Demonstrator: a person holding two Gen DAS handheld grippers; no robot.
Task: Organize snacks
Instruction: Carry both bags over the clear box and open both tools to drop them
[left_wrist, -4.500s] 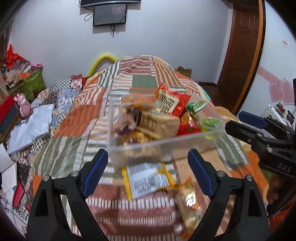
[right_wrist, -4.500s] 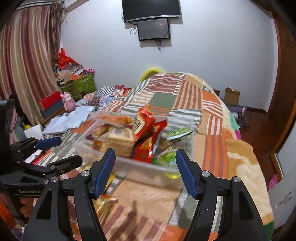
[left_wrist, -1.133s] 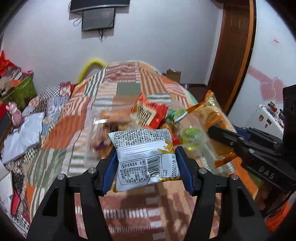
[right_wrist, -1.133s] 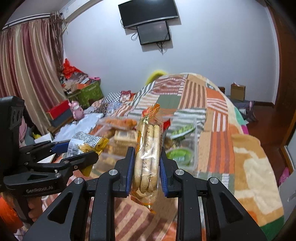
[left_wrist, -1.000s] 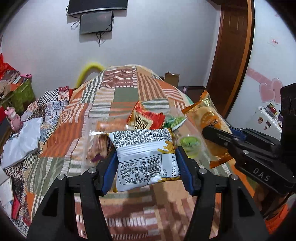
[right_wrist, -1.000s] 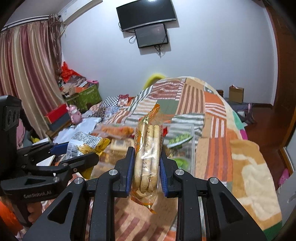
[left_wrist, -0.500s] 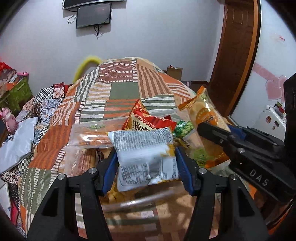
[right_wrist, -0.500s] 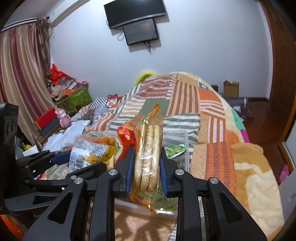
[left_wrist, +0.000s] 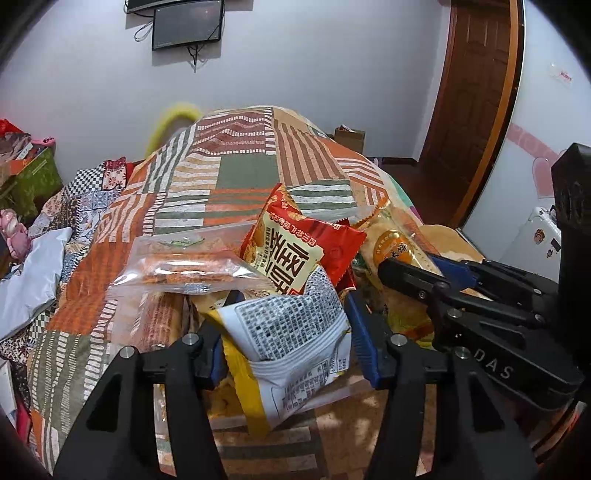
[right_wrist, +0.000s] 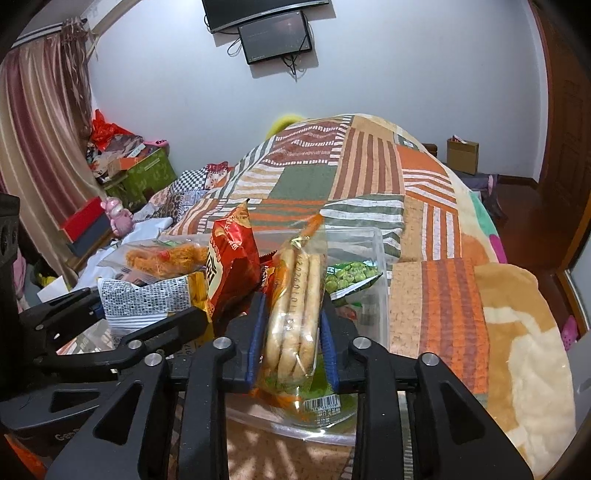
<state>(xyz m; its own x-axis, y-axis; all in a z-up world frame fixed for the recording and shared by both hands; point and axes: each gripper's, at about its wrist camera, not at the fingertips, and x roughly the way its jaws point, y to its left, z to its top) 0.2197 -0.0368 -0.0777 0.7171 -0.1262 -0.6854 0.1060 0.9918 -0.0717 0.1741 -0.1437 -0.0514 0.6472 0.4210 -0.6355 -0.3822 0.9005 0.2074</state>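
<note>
Blue-padded fingers pinch a crinkly clear biscuit pack over the plastic bin.

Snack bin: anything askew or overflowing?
Yes. The clear bin is overfull: the red chip bag stands on end, leaning above the rim, and a clear pack of orange snacks lies across the pile. Each hand-held gripper holds another pack above it. Nothing looks spilled or torn.
</note>
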